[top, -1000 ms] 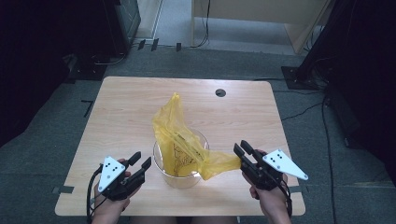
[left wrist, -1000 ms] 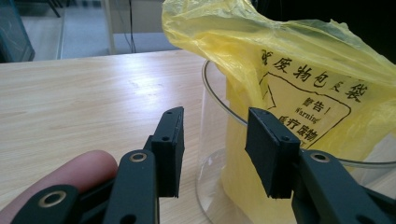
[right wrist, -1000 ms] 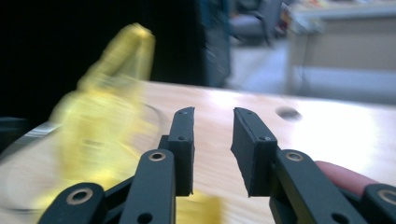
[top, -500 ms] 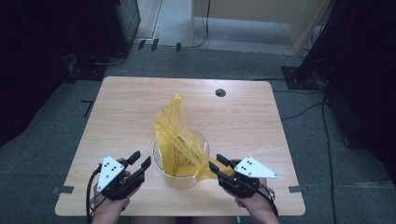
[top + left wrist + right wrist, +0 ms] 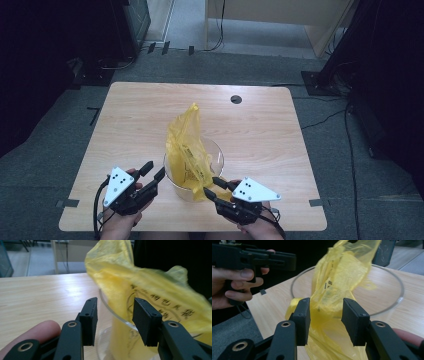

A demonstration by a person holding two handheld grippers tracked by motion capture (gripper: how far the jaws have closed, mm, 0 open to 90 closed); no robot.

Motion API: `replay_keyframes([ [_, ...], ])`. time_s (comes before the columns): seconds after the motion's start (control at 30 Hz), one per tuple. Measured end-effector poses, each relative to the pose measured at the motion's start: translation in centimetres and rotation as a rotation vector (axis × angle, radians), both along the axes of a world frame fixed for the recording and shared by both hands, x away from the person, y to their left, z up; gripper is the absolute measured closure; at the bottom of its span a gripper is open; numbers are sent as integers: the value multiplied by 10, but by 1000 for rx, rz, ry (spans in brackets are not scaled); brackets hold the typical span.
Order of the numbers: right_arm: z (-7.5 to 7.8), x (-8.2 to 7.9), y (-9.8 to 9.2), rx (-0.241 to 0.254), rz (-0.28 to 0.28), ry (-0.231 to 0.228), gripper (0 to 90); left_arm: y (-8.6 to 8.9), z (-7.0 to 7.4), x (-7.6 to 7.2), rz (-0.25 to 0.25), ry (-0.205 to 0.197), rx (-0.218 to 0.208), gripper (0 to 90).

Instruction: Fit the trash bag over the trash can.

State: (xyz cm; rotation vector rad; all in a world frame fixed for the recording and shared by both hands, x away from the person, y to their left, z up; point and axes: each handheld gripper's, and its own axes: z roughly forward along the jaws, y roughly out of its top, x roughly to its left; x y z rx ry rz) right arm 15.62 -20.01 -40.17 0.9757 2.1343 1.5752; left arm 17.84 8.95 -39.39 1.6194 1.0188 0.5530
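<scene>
Left gripper [image 5: 153, 175] near the table's [image 5: 125, 115] front-left corner, held in a hand [image 5: 120, 222] that comes up over the front edge. Its jaws stand partly open and point right, toward the glass bowl [image 5: 218, 159]. In the left gripper view the bowl's rim runs between the jaws; nothing is pinched, and the pads [image 5: 92, 320] are clear of both glass and plastic.

Glass bowl sits near the middle of the front edge, between the two grippers. A yellow plastic bag [image 5: 187, 145] stands in it, crumpled, one peak rising above the rim toward the table's centre. A fold of the bag spills over the bowl's front-right rim onto the tabletop.

Right gripper [image 5: 210, 186] close to the front edge, right of the bowl, jaws pointing left at that spilled fold. Its jaws have just been opening and now stand partly apart. In the right gripper view [image 5: 325, 320] bag plastic lies between the jaws, but the pads do not press on it: gaps show at both sides.

A small dark round hole [image 5: 236, 99] is set near the table's far edge, right of centre.
</scene>
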Motion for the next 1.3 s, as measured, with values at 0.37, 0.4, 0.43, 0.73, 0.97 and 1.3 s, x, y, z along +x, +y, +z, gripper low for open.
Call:
replay_keyframes([
  [0.37,0,-6,15,-3,20,-8,589,-32,11,0,-34,46,-61,493],
  [0.4,0,-6,16,-1,19,-6,588,-33,12,0,-33,52,-70,489],
  [0.43,-1,-6,17,0,19,-4,588,-33,12,0,-33,58,-85,479],
  [0.73,-1,-8,25,-8,13,-18,589,-48,11,4,-53,130,-90,407],
  [0.97,-1,-9,25,-10,17,-22,583,-52,10,4,-50,115,-57,828],
  [1.3,19,1,9,67,-66,-16,561,-47,8,-1,-78,76,-52,898],
])
